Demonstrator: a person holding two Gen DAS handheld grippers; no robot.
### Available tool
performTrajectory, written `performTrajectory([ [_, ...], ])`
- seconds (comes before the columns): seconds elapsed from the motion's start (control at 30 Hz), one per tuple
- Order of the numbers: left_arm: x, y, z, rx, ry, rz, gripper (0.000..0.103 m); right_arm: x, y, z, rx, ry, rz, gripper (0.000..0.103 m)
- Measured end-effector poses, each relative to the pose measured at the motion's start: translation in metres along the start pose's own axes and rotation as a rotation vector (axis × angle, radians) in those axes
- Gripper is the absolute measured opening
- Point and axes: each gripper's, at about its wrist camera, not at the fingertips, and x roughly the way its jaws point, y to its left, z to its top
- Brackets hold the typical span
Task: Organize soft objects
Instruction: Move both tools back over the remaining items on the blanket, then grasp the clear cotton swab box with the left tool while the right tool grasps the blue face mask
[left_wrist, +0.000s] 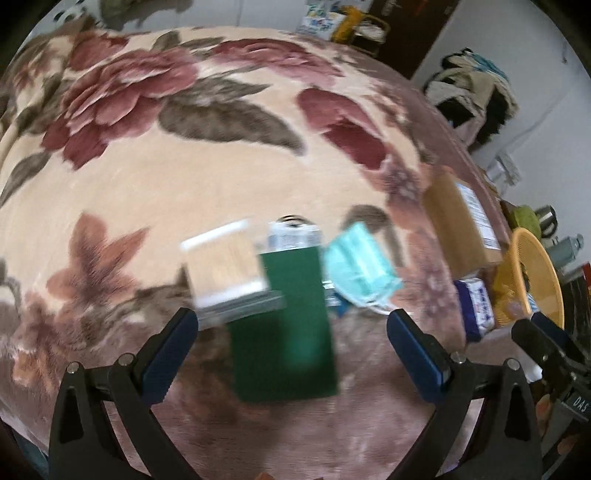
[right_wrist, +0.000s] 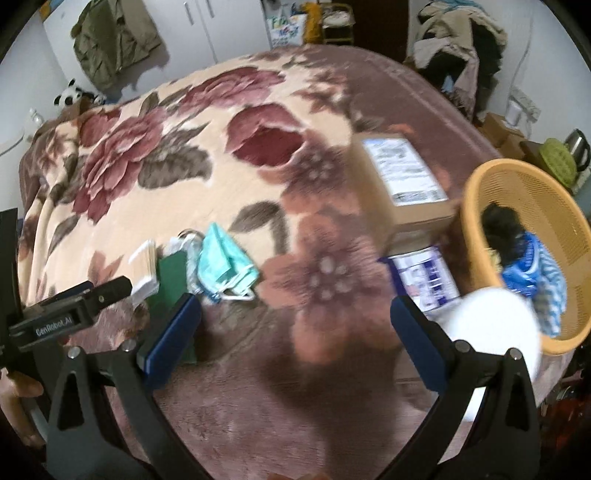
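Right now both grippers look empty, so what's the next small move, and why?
Probably ease the left gripper forward and slightly right onto the teal face masks: its jaws are open and empty, the masks lie loose on the blanket, and the yellow basket already holds soft things.

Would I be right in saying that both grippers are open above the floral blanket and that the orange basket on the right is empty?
Not quite: the orange basket is not empty. The right wrist view shows a dark item and blue-and-white striped fabric inside it. The rest holds: the left gripper and right gripper are both open above the floral blanket.
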Motion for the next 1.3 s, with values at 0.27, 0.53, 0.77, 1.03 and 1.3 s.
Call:
performTrajectory([
  [0.27, 0.021, 0.053, -0.008, -0.075, 0.038, 0.037, 0.102, 0.047, 0.036, -0.015, -0.034, 0.092, 0.048, 0.103],
  [0.53, 0.046, 0.073, -0.006, -0.127, 0.070, 0.020, 0.102, 0.079, 0.049, -0.018, -0.042, 0.141, 0.063, 0.103],
  [0.77, 0.076, 0.069, 0.017, -0.178, 0.090, -0.014, 0.102, 0.102, 0.044, -0.003, -0.026, 0.146, 0.059, 0.103],
  [1.03, 0.113, 0.067, 0.034, -0.223, 0.128, -0.027, 0.101, 0.125, 0.042, 0.018, -0.019, 0.143, 0.072, 0.103],
  [1.3, 0.105, 0.085, 0.026, -0.214, 0.137, -0.025, 0.070, 0.147, 0.051, 0.035, -0.029, 0.136, 0.133, 0.103],
])
